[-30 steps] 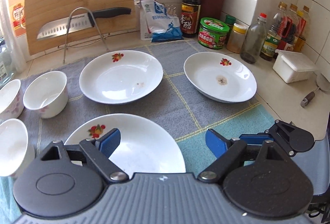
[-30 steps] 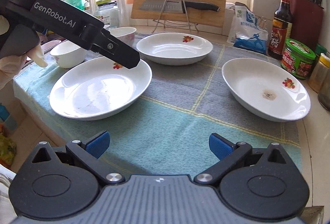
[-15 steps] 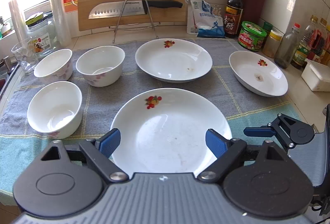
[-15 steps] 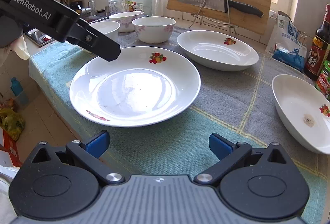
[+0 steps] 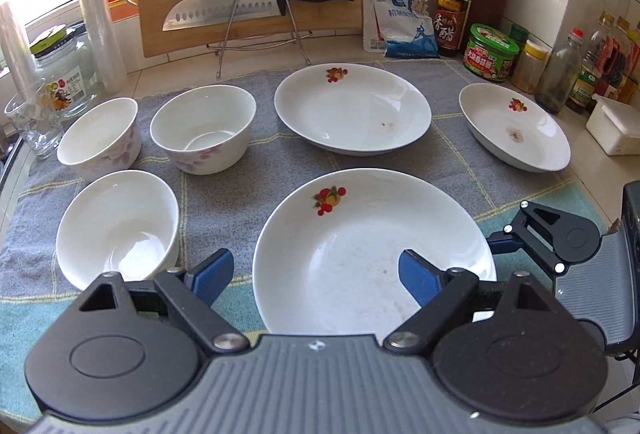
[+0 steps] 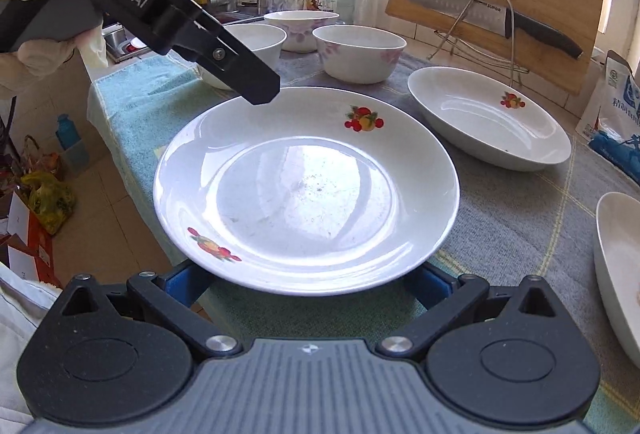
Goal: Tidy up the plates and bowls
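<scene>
Near plate [image 6: 306, 190] lies flat on the towel [image 5: 248, 190] at the worktop's front edge, likely first to be stacked. Left claw [image 5: 316, 274] spread, hovering over its rim. Right claw [image 6: 308, 288] spread, low at the near rim, pinching nothing. Plate: white, shallow, fruit decals, faint specks.

Left hand-held gripper [image 5: 310, 276] angled downward, jaws apart, empty; right hand-held gripper [image 6: 308, 284] likewise open, held beside it.
</scene>
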Tool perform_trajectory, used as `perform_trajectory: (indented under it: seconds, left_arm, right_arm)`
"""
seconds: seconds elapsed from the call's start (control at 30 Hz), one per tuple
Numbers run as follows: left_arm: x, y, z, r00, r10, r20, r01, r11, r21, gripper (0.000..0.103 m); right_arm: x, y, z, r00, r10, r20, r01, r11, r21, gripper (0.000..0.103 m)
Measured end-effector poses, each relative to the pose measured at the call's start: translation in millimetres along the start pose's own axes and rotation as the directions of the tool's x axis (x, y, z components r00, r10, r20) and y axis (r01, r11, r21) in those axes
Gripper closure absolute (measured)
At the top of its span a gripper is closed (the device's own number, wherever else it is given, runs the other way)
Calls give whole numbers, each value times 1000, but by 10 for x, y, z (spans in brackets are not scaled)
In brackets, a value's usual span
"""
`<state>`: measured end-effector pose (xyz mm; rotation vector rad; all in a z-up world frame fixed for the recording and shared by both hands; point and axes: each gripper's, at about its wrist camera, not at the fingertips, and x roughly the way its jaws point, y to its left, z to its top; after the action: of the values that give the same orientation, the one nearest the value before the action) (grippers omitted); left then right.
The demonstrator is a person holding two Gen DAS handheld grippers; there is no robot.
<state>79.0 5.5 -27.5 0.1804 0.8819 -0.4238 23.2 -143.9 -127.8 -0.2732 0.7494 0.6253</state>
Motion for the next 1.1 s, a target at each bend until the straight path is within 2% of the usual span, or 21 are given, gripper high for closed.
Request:
perform_trajectory:
  seconds: [0.17, 0.3, 0.5, 0.6, 0.73, 0.83, 0.93, 1.1]
  left_arm:
    - [159, 74, 140, 997, -73, -27, 75, 996, 50, 14]
    - [355, 154, 244, 985, -150, -88, 158, 983, 95, 14]
    - [666, 262, 388, 950, -230, -212, 263, 954, 144, 14]
    - [774, 267, 444, 925, -257, -278, 308, 939, 156, 14]
    - [871, 268, 494, 881, -307, -359, 381, 911, 156, 14]
    - [937, 277, 521, 856, -324, -402, 405, 905, 134, 14]
    - [966, 274, 535, 839, -332, -431, 414, 904, 110, 13]
    - [998, 256, 561, 837, -321, -444, 406, 907, 110, 13]
  right_arm:
    - [15, -20, 7, 1000, 10, 10, -10, 1000, -8, 0]
    - [13, -13, -14, 1000, 7, 22, -7, 1000, -8, 0]
    - [-9, 21, -27, 1000, -21, 22, 20, 1000, 16, 0]
    - [-18, 36, -37, 999, -33, 24, 32, 999, 27, 0]
    - [-25, 37, -50, 999, -33, 31, 32, 999, 27, 0]
    - [-29, 36, -61, 999, -30, 38, 29, 999, 21, 0]
    - [-23, 28, -56, 999, -17, 41, 17, 1000, 8, 0]
    - [0, 21, -25, 999, 0, 36, 0, 1000, -8, 0]
